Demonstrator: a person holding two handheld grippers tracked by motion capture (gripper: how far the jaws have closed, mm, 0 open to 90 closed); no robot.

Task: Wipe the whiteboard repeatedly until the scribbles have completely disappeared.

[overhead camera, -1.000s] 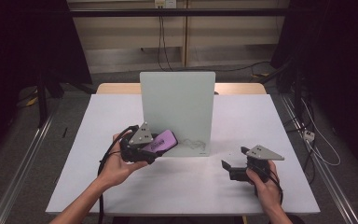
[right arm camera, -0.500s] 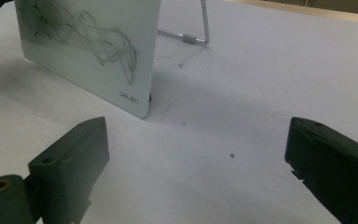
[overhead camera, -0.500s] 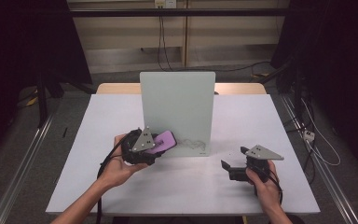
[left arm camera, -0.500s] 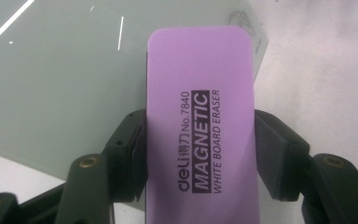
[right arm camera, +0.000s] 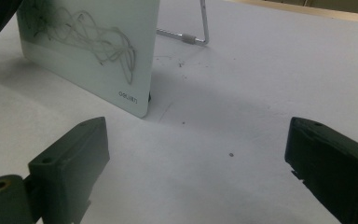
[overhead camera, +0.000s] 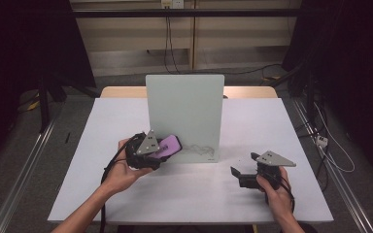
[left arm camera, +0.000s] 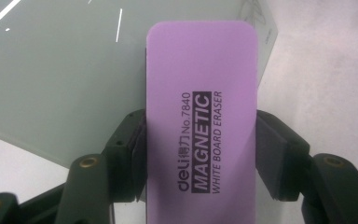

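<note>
An upright glass whiteboard [overhead camera: 184, 111] stands mid-table, with a dark scribble [overhead camera: 199, 148] near its lower edge. My left gripper [overhead camera: 161, 149] is shut on a purple magnetic eraser [overhead camera: 170, 145] held at the board's lower left corner. In the left gripper view the eraser [left arm camera: 200, 116] sits clamped between both jaws, its far end against or just before the board [left arm camera: 65, 70]. My right gripper [overhead camera: 238, 174] rests low at the table's front right, open and holding nothing. The right gripper view shows the scribble [right arm camera: 88, 37] on the board, beyond my right gripper [right arm camera: 196, 154].
The white table [overhead camera: 252, 126] has bare surface around the board. A metal stand leg [right arm camera: 200, 28] props the board from behind. Cables trail from both grippers. Dark floor, rails and a wall with cords lie beyond the table edges.
The left hand has shifted only slightly, with the eraser still clamped at the board's lower left. The right gripper has stayed where it was.
</note>
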